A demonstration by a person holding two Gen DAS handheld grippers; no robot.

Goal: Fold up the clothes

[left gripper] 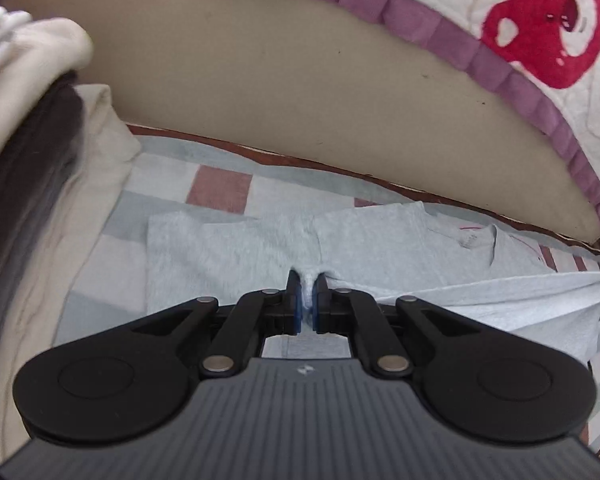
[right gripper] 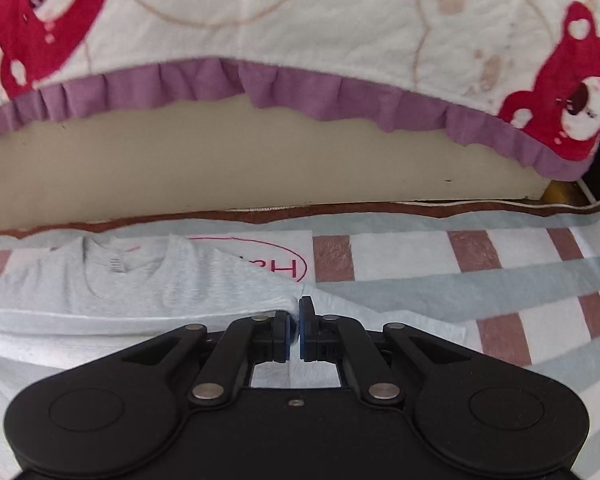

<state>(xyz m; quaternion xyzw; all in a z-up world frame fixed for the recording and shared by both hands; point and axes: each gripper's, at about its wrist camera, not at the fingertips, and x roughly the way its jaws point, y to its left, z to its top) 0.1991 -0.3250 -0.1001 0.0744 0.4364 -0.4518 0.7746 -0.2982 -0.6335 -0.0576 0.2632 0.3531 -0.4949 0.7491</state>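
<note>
Both tongs held the same light grey T-shirt [left gripper: 380, 240], which lay on a checked bedsheet [left gripper: 220, 188] close to the beige headboard [left gripper: 300, 92], below a bear-print blanket [right gripper: 300, 20] with a purple frill. The left gripper [left gripper: 308, 292] was nearly closed, a small pinch of grey cloth bunched between its blue pads; the right gripper [right gripper: 296, 320] was likewise nearly closed on the edge of a fold of the shirt, where the cloth ended at the tips. In the left wrist view the cloth ran taut from the left pinch toward the right edge of the frame, and in the right wrist view a doubled edge stretched leftward from the right pinch — the shirt appeared to be carried over itself with a lifted flap above the part that lay flat, collar and printed pink oval toward the headboard. The shirt looked to be thin knit jersey: light, wholly limp, likely to sag between two holds and to crease wherever it slackened, yet in no way fragile. Such cloth probably slides little on a cotton sheet, so a dragged layer could pull the lower one askew. Best holds, by judgement, were the hem or side seam at two points well apart — doubled cloth grips more surely than a single layer. A stack of folded pale and dark clothes [left gripper: 28, 100] stood at the left.
</note>
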